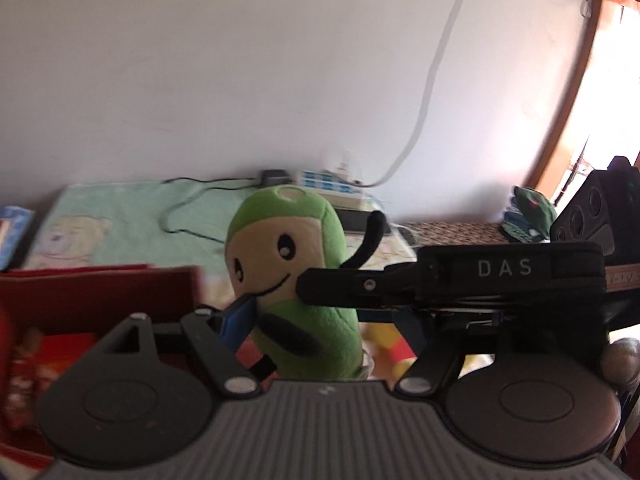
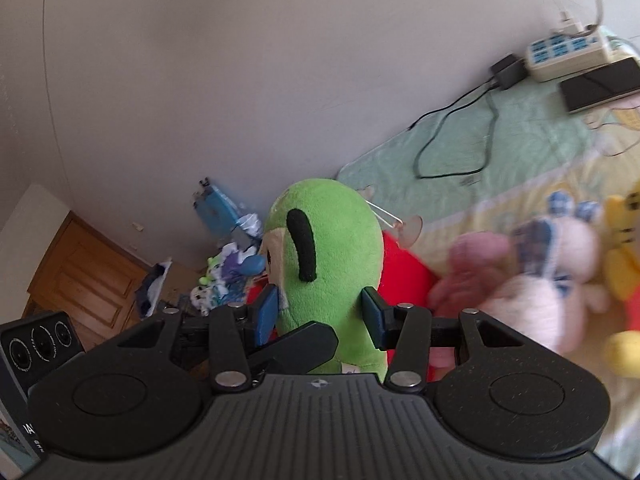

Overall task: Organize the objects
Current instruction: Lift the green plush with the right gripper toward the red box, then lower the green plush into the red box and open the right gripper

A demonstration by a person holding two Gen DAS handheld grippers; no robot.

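Two close wrist views, shared green plush toy (image 1: 296, 280)

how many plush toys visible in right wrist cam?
3. Green plush sits between the right gripper fingers, center. Pink plush lies right of it on the bedspread. Yellow plush is at the right edge. Others may be hidden.

Green plush (image 1: 296, 280) base hidden behind gripper body in both views. Left gripper's (image 1: 304, 320) right finger blocked by crossing black arm (image 1: 460, 280). Pink plush (image 2: 532, 276) motion-blurred. Yellow plush (image 2: 624, 280) cut by right edge.
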